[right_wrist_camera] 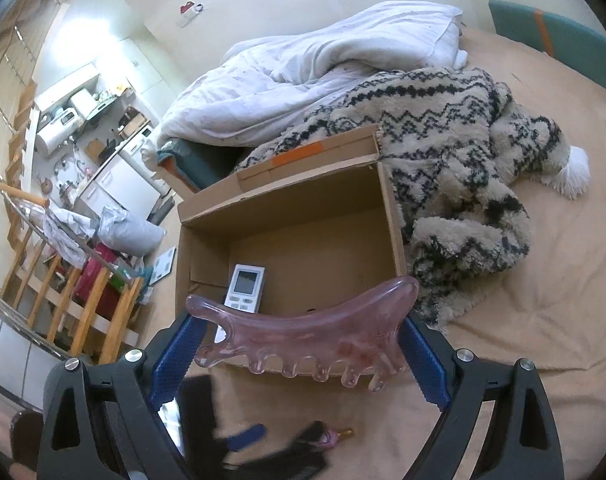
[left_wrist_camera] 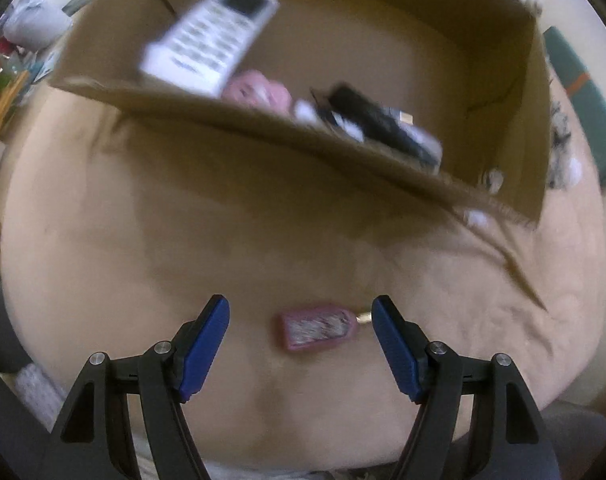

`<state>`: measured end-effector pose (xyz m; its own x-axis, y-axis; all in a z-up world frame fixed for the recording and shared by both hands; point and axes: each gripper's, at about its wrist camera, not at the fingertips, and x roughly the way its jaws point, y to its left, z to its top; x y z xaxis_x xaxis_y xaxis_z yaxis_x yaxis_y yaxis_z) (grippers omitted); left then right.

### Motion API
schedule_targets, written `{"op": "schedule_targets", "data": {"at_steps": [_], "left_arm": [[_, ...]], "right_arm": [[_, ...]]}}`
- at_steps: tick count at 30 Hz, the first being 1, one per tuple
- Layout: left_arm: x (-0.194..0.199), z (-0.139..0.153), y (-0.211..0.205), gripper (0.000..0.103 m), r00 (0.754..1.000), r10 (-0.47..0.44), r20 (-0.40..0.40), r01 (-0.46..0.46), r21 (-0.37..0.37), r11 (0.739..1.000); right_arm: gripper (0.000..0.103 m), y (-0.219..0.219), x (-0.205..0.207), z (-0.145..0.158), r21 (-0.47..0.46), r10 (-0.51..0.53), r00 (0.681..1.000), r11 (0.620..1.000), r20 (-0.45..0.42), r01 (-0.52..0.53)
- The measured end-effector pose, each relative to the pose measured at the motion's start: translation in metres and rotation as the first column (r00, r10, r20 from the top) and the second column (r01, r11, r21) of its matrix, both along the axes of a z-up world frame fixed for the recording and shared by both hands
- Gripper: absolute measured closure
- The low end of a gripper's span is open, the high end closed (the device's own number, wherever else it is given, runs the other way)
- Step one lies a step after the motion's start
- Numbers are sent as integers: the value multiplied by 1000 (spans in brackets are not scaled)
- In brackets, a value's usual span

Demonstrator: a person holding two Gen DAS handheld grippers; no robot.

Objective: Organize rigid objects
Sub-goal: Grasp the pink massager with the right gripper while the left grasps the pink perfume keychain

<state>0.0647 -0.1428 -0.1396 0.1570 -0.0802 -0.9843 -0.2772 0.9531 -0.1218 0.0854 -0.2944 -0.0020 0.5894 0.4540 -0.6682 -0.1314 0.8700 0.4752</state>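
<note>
The right gripper clamps a stiff, slick pink comb by its ends above the cardboard box, while the released left gripper straddles what looks like a small, light pink brush on the bed, best pinched across its flat sides.

My box sits on the bed, remote inside at its 8 o'clock corner (blanket heaped at 2 o'clock).
</note>
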Motion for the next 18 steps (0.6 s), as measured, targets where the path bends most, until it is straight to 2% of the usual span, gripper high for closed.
{"op": "schedule_targets", "data": {"at_steps": [4,8,14,16,18], "left_arm": [[5,-16,-15,32,999,27,-27,-26,60,998],[6,-20,-27,32,1000,14,-19,-11,121,993],[8,-24,-37,32,1000,18,-17,-15,149,989],[10,-30,-44,31,999,-2,-46,10,171,985],[11,-30,-46,31,999,-13,-41,21,187,982]], "right_arm": [[5,0,0,0,1,3,1000,1000,-1,-3],[5,1,0,-1,-2,13,1000,1000,-5,-13],[5,4,1,-1,-6,21,1000,1000,-4,-21],[5,4,1,-1,-9,20,1000,1000,-5,-20],[5,5,1,-1,-13,20,1000,1000,-8,-20]]}}
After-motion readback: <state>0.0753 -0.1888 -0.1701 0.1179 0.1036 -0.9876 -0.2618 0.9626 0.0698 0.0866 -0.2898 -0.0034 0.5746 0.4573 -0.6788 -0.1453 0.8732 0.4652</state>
